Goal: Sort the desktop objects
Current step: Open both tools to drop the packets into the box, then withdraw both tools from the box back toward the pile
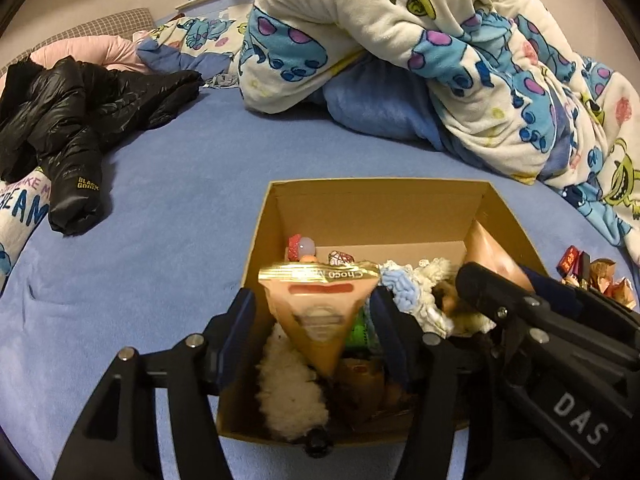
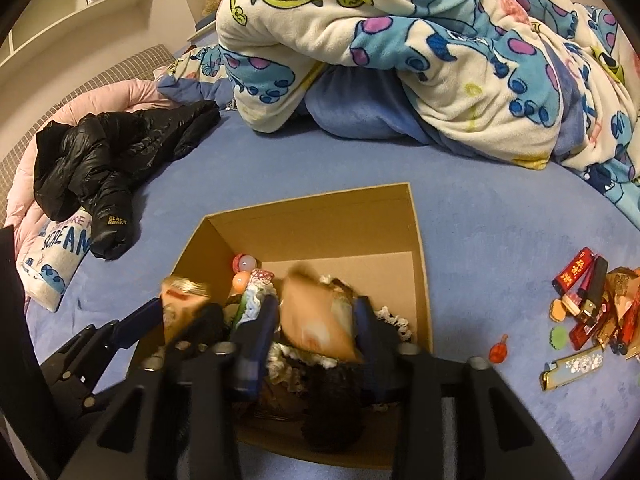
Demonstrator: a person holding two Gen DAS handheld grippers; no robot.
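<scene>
An open cardboard box (image 1: 360,186) (image 2: 316,200) sits on the blue bedcover, holding plush and knitted items, small balls and wrappers. My left gripper (image 1: 312,300) hangs over its near left part, jaws open. A gold triangular Choco packet (image 1: 320,312) stands between the fingers, with a gap on its left side. My right gripper (image 2: 317,302) hangs over the box's middle, also open. A blurred orange packet (image 2: 320,320) lies between its fingers. Each gripper shows at the edge of the other's view.
Loose small items (image 2: 584,304), red packets, lighters and wrappers, lie on the cover right of the box. A black puffer jacket (image 1: 72,120) (image 2: 108,160) lies at far left. A bunched cartoon blanket (image 1: 440,40) (image 2: 440,40) fills the back.
</scene>
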